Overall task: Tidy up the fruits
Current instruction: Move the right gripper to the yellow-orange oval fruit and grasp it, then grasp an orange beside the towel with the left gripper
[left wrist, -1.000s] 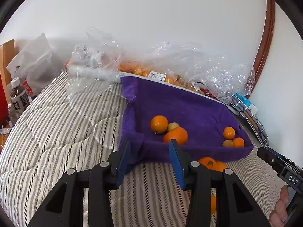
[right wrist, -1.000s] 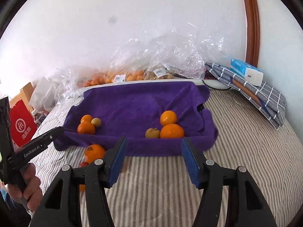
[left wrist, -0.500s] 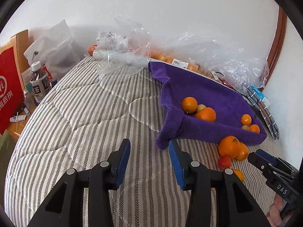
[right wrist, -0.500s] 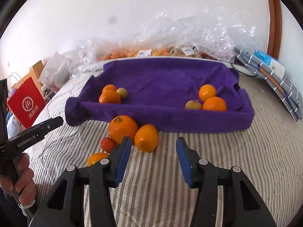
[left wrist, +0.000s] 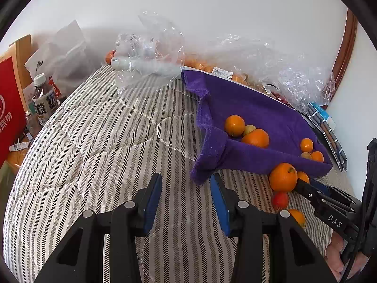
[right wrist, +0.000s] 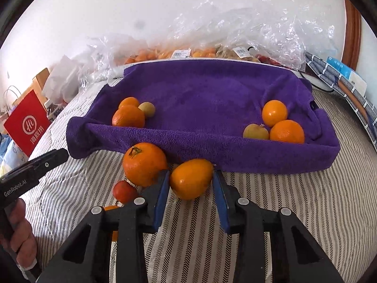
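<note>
Fruits sorted in two groups on purple towel [right wrist: 202, 94]; four left on bed beside its near edge. Right gripper [right wrist: 190, 188] fingers apart around orange [right wrist: 191, 178]; left gripper [left wrist: 186, 198] fingers apart, empty.

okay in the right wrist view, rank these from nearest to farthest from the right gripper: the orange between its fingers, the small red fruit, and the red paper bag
1. The orange, between the open fingers of the right gripper.
2. The small red fruit, on the striped bedding to the gripper's left.
3. The red paper bag, off the bed's far left edge.
</note>
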The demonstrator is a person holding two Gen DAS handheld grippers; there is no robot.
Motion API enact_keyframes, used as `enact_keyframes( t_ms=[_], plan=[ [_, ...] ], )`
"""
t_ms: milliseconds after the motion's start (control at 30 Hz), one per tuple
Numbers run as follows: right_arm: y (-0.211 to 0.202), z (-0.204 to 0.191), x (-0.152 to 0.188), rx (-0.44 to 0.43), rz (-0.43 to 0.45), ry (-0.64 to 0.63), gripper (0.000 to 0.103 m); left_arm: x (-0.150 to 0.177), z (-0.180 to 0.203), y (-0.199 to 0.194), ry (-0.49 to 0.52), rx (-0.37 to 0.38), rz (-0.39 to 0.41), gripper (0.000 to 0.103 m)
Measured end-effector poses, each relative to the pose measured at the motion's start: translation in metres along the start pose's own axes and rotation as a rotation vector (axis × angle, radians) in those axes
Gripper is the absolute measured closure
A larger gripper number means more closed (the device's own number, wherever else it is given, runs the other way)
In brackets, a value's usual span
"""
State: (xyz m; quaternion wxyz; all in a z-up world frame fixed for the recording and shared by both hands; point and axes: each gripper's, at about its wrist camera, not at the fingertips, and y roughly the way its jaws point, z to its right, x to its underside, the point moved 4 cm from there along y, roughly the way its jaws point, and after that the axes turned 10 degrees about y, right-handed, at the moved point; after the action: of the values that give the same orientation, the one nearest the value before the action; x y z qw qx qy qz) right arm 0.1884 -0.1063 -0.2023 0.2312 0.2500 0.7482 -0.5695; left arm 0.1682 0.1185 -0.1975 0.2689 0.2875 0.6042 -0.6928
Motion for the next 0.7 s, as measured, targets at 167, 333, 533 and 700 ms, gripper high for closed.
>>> enact_keyframes(
  t_ms=[167,333,533,700],
  plan=[
    [-0.009,0.012,0.001,-0.006,0.025,0.051,0.066,0.0,0.003,0.001,0.013,0.016,-0.004,0.062],
    [-0.026,0.039,0.007,0.02,0.055,0.101,0.066,0.002,0.014,0.004,0.059,0.061,-0.029,0.062],
    [-0.042,0.072,0.015,0.076,0.064,0.105,0.066,0.006,0.03,0.005,0.116,0.143,-0.047,0.06],
    [-0.051,0.088,0.018,0.065,0.077,0.098,0.066,0.011,0.046,-0.001,0.173,0.198,-0.046,0.06]
  ],
)
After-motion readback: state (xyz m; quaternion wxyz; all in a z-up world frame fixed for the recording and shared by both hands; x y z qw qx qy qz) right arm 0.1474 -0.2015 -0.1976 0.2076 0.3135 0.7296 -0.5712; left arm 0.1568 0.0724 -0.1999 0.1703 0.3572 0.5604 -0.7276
